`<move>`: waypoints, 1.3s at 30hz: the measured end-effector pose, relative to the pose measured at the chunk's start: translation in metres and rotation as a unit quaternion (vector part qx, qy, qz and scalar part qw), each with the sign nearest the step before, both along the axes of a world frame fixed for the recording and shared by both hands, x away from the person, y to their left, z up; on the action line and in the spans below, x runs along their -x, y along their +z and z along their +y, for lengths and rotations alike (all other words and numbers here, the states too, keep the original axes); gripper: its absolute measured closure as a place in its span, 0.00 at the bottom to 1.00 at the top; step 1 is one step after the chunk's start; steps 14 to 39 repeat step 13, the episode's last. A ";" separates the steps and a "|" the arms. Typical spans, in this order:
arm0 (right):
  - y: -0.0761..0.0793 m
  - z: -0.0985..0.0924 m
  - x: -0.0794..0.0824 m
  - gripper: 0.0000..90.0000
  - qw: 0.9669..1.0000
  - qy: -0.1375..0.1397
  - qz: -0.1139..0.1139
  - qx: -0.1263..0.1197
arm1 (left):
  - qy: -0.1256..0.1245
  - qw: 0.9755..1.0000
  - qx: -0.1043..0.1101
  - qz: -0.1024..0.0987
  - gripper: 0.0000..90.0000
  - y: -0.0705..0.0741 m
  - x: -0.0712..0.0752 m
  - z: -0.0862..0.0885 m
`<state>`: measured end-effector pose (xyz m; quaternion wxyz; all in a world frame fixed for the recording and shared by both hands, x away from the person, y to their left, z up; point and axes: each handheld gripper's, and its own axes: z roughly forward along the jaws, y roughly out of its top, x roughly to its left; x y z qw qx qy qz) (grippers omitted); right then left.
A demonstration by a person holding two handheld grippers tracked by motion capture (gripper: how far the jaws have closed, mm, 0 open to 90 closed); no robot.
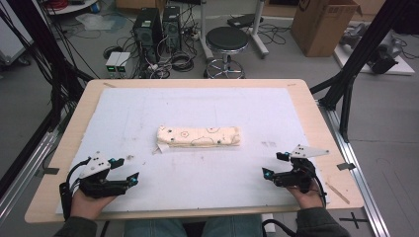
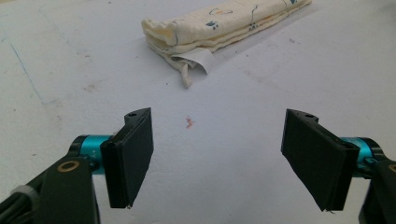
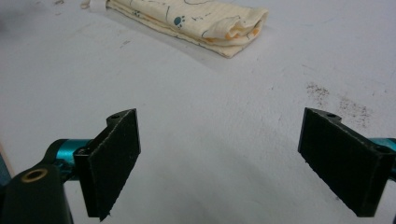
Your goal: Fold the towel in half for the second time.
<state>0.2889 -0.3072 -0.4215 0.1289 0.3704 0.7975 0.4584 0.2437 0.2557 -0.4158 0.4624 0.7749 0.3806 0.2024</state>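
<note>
While jaws gape, folded cloth (image 1: 198,136) ahead, apart

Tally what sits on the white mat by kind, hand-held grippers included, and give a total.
Folded cream cloth: 1
Hand-held grippers: 2, the left hand-held gripper and the right hand-held gripper, both open and apart from the cloth
Total: 3

Folded cloth (image 1: 198,136) mid tabletop (image 1: 306,103); left gripper (image 1: 125,171) and right gripper (image 1: 274,164) near front edge, both apart from cloth.
</note>
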 end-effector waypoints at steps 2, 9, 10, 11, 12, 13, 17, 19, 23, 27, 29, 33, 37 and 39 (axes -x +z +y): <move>-0.001 0.001 -0.001 0.14 1.000 0.001 0.000 0.001 | -0.002 1.000 -0.001 0.000 0.29 0.000 0.000 0.000; -0.001 0.005 -0.001 0.14 1.000 0.008 -0.003 0.002 | -0.004 1.000 -0.001 0.001 0.29 -0.002 -0.002 -0.003; -0.001 0.005 -0.001 0.14 1.000 0.008 -0.003 0.003 | -0.003 1.000 -0.001 0.000 0.29 -0.002 -0.002 -0.003; -0.001 0.005 -0.002 0.14 1.000 0.009 -0.004 0.003 | -0.003 1.000 -0.001 -0.001 0.29 -0.002 -0.002 -0.003; -0.001 0.005 -0.002 0.14 1.000 0.009 -0.004 0.003 | -0.004 1.000 -0.001 0.000 0.29 -0.002 -0.002 -0.003; -0.001 0.005 -0.002 0.14 1.000 0.008 -0.005 0.004 | -0.004 1.000 0.000 -0.001 0.29 -0.002 -0.003 -0.003; -0.001 0.005 -0.002 0.14 1.000 0.008 -0.005 0.004 | -0.004 1.000 0.000 -0.001 0.29 -0.002 -0.003 -0.003; -0.001 0.005 -0.002 0.14 1.000 0.008 -0.005 0.004 | -0.004 1.000 0.000 -0.001 0.29 -0.002 -0.003 -0.003; -0.001 0.005 -0.002 0.14 1.000 0.008 -0.005 0.004 | -0.004 1.000 0.000 -0.001 0.29 -0.002 -0.003 -0.003; -0.001 0.005 -0.002 0.14 1.000 0.008 -0.005 0.004 | -0.004 1.000 0.000 -0.001 0.29 -0.002 -0.003 -0.003; -0.001 0.005 -0.002 0.14 1.000 0.008 -0.005 0.004 | -0.004 1.000 0.000 -0.001 0.29 -0.002 -0.003 -0.003; -0.001 0.005 -0.002 0.14 1.000 0.008 -0.005 0.004 | -0.004 1.000 0.000 -0.001 0.29 -0.002 -0.003 -0.003; -0.001 0.005 -0.002 0.14 1.000 0.008 -0.005 0.004 | -0.004 1.000 0.000 -0.001 0.29 -0.002 -0.003 -0.003; -0.001 0.005 -0.002 0.14 1.000 0.008 -0.005 0.004 | -0.004 1.000 0.000 -0.001 0.29 -0.002 -0.003 -0.003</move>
